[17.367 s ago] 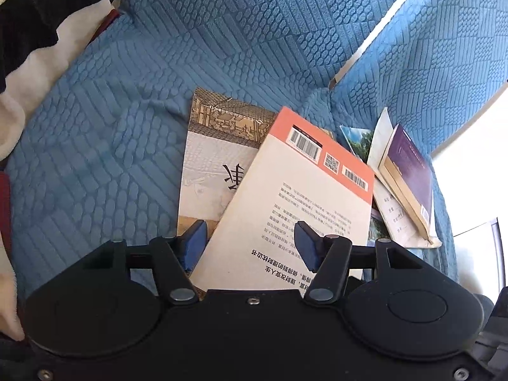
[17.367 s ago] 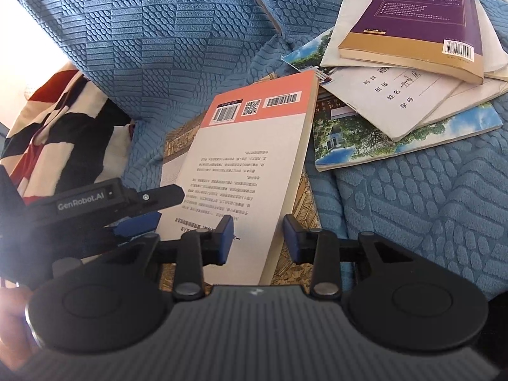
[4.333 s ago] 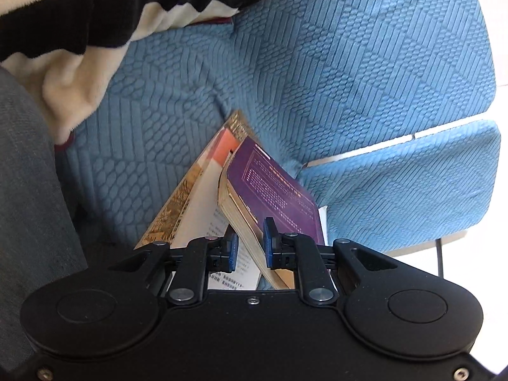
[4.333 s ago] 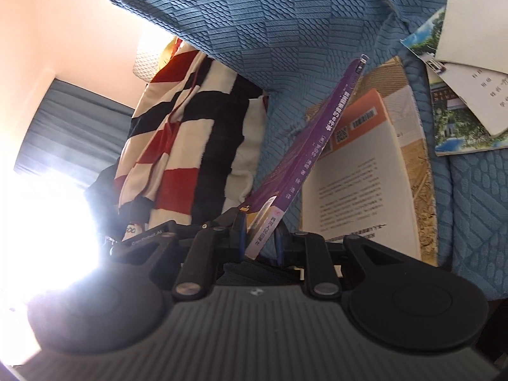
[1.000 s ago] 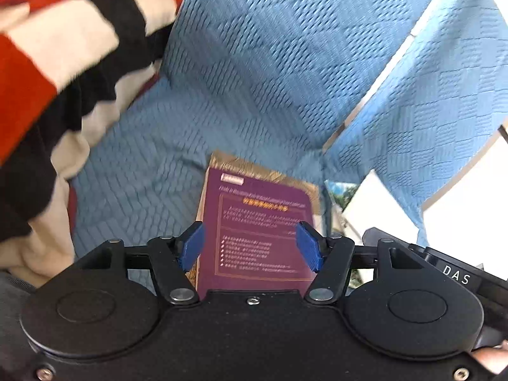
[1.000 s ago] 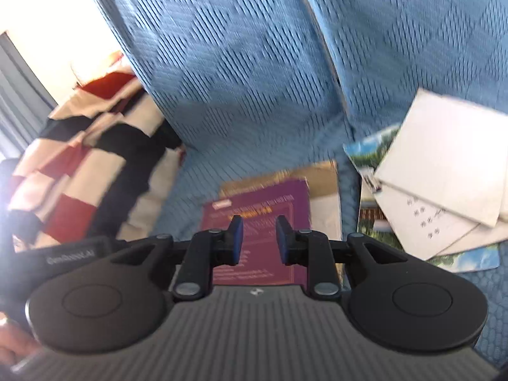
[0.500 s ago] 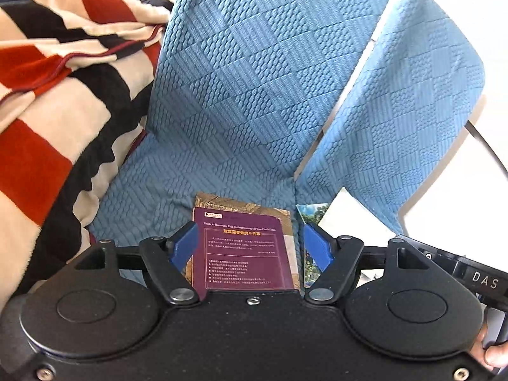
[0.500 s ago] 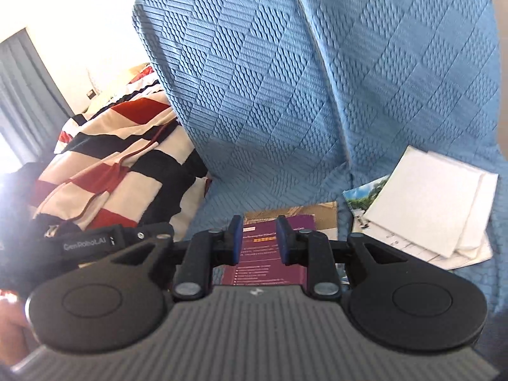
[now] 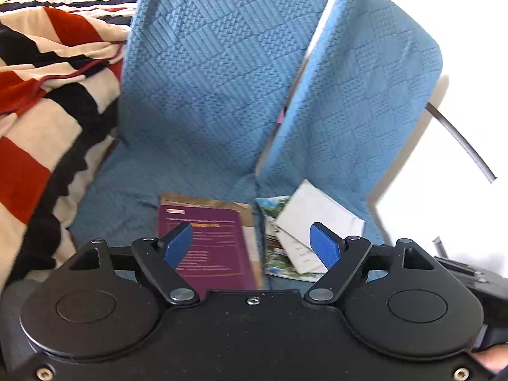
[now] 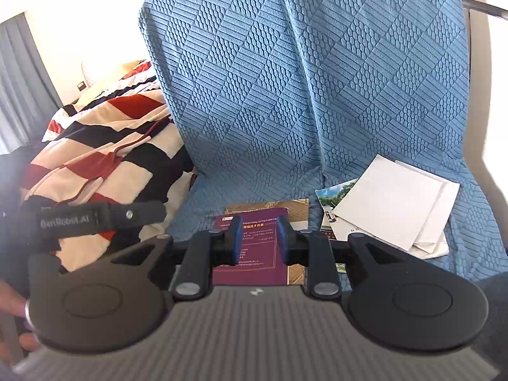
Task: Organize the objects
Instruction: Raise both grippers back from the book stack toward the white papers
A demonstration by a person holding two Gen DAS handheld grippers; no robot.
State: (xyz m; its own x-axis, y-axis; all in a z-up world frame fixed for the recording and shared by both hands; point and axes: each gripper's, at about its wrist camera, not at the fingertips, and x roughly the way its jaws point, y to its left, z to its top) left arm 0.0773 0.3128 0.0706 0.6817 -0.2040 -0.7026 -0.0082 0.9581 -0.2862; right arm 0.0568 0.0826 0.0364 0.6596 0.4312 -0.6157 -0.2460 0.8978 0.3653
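Purple book (image 9: 209,247) lies flat left of the loose papers (image 10: 393,209), left gripper (image 9: 252,247) spread wide, right gripper (image 10: 257,238) narrowed, both empty

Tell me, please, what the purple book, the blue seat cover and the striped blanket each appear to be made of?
Purple book: paper with a smooth, probably coated softcover, judging by its flat printed face. Blue seat cover: woven or knitted fabric, matte, with raised checkered patterns. Striped blanket: soft fleece-like textile, going by its plush folds; exact fibre cannot be told.
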